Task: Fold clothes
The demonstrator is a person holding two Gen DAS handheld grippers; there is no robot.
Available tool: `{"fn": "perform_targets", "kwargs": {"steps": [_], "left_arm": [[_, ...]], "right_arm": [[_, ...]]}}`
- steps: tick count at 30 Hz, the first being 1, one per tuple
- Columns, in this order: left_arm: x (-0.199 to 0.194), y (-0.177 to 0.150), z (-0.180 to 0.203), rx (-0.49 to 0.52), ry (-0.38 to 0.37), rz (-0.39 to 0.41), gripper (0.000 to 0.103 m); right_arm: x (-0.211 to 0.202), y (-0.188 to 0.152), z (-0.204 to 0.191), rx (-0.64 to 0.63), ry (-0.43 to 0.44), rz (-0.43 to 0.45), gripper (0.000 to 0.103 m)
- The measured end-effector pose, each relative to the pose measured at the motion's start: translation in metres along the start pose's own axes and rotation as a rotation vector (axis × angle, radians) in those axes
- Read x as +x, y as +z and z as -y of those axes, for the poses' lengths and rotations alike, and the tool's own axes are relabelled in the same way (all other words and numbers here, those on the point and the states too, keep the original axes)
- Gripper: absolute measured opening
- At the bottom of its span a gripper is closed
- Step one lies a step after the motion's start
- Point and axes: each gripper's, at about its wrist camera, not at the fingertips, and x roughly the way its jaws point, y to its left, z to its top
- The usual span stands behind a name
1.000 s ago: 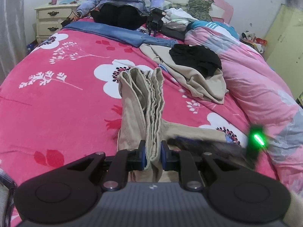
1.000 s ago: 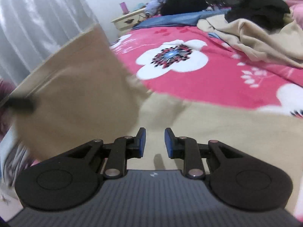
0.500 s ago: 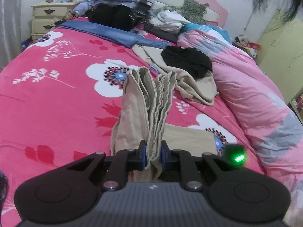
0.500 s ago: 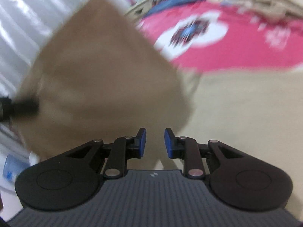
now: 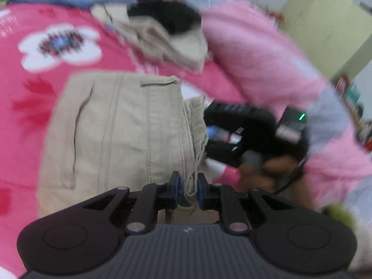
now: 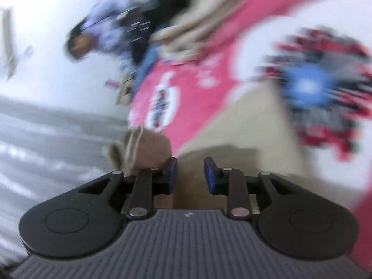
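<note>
Beige trousers (image 5: 121,130) lie folded flat on the pink flowered bedspread (image 5: 28,93), waistband away from me. My left gripper (image 5: 187,186) sits low over their near right corner, shut on the hem edge and a loose drawstring. My right gripper (image 5: 212,141), held by a hand (image 5: 262,169), is at the trousers' right edge. The right wrist view is blurred and tilted. There the right gripper (image 6: 190,174) has its jaws opening, with beige cloth (image 6: 232,134) under the gap and nothing pressed by the pads. A bunched beige end (image 6: 141,144) sits beside its left finger.
A heap of beige and black clothes (image 5: 162,34) lies further up the bed. A pink quilt (image 5: 255,53) runs along the right side, with a yellow-green cabinet (image 5: 325,23) behind. A person (image 6: 104,34) sits at the far end. A grey curtain (image 6: 46,127) hangs beside the bed.
The trousers hung bunched from my left gripper; now they lie spread flat and folded on the bed. Both grippers have dropped lower. The right view has rolled and its raised cloth flap is gone.
</note>
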Motion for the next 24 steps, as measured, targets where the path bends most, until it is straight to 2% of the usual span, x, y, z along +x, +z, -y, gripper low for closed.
{"fn": "perform_targets", "kwargs": {"steps": [2, 4, 6, 7, 8, 12, 16, 18, 20, 22, 24], "left_arm": [[0.01, -0.005, 0.004, 0.023, 0.014, -0.016, 0.016], [0.013, -0.007, 0.006, 0.044, 0.029, -0.022, 0.016], [0.014, -0.005, 0.004, 0.043, 0.035, -0.033, 0.016], [0.016, -0.005, 0.005, 0.049, 0.042, -0.036, 0.016], [0.018, -0.004, 0.008, 0.057, 0.049, -0.038, 0.016], [0.024, -0.004, 0.017, 0.091, 0.079, -0.032, 0.016], [0.025, -0.009, 0.026, 0.111, 0.112, -0.015, 0.016], [0.024, -0.011, 0.03, 0.117, 0.126, -0.004, 0.016], [0.023, -0.01, 0.034, 0.113, 0.125, 0.012, 0.016], [0.021, -0.009, 0.039, 0.1, 0.068, 0.014, 0.001], [0.019, -0.009, 0.052, 0.119, 0.014, 0.028, 0.001]], "right_arm": [[-0.011, 0.003, 0.03, 0.13, 0.003, 0.005, 0.026], [-0.03, -0.002, 0.054, 0.264, 0.081, 0.052, 0.029], [-0.046, -0.008, 0.072, 0.375, 0.168, 0.111, 0.038], [-0.048, -0.009, 0.073, 0.379, 0.169, 0.114, 0.042], [-0.048, -0.009, 0.071, 0.36, 0.153, 0.104, 0.043], [-0.031, 0.002, 0.044, 0.162, 0.09, 0.003, 0.045], [-0.003, 0.007, -0.001, -0.122, -0.038, -0.109, 0.045], [0.009, 0.003, -0.019, -0.232, -0.09, -0.138, 0.038], [0.016, 0.0, -0.038, -0.349, -0.142, -0.153, 0.024], [0.012, -0.004, -0.05, -0.452, -0.164, -0.156, 0.019], [0.007, -0.002, -0.061, -0.549, -0.145, -0.148, 0.016]]}}
